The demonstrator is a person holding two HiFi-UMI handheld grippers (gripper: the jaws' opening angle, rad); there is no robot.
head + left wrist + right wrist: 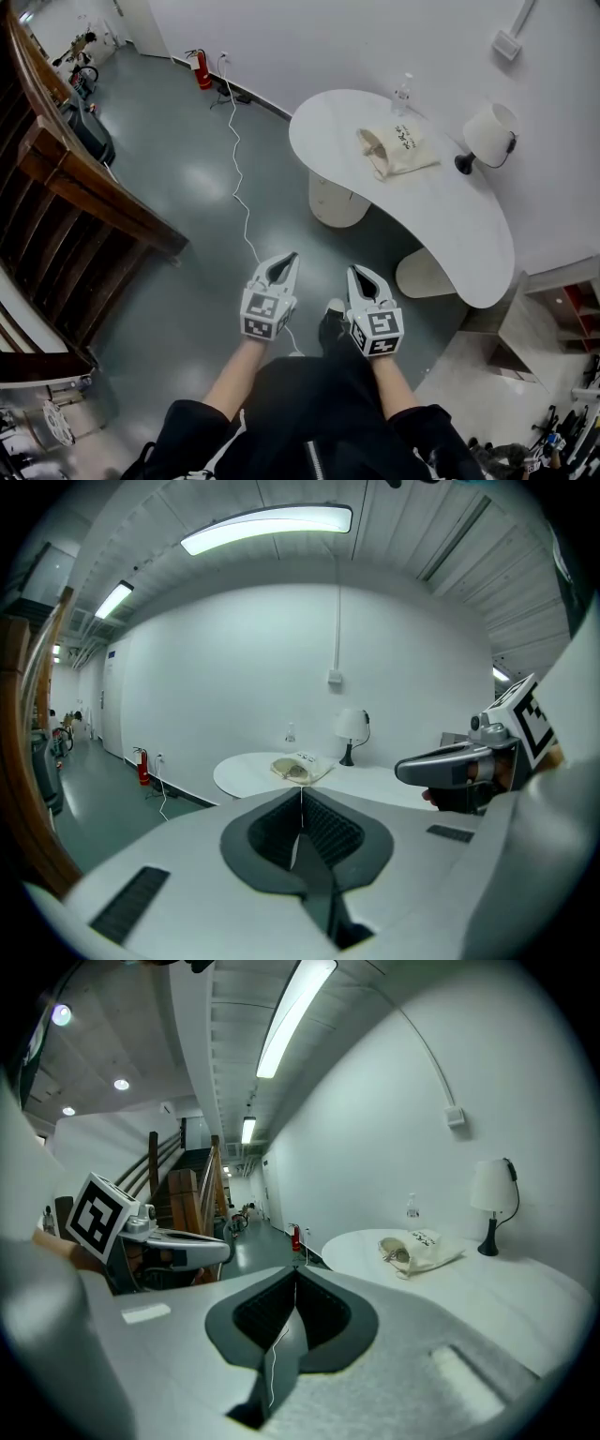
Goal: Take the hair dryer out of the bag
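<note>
Both grippers are out in front over the grey floor [187, 187], well short of the table [450, 216]. The left gripper [289, 261] is clenched with nothing in it; its own view shows the ribbed pads pressed together along one seam. The right gripper [356, 274] is the same, jaws closed on nothing. They sit side by side, near each other and pointing the same way, slightly downward.

The bag [398, 150] lies flat on the table's rounded end, between that end's edge and the lamp [489, 133], with a bottle [403, 94] just behind it at the wall edge. No hair dryer is in sight. There is something dark in the bag's mouth, too small to identify, so the dryer is presumably inside.

Here's the relation that matters: from the grippers, the bag lies ahead and off to the right, well apart from both. The right gripper is the nearer one, though not by much. The bag's long axis runs along the table, with the bunched mouth toward the rounded end and the closed bottom toward the lamp. In the right gripper view that mouth [398, 1252] opens toward the grippers, which looks favourable for reaching in from this side.

Nothing of the task has begun. I'd say the table must be reached and the jaws opened before anything else.
</note>
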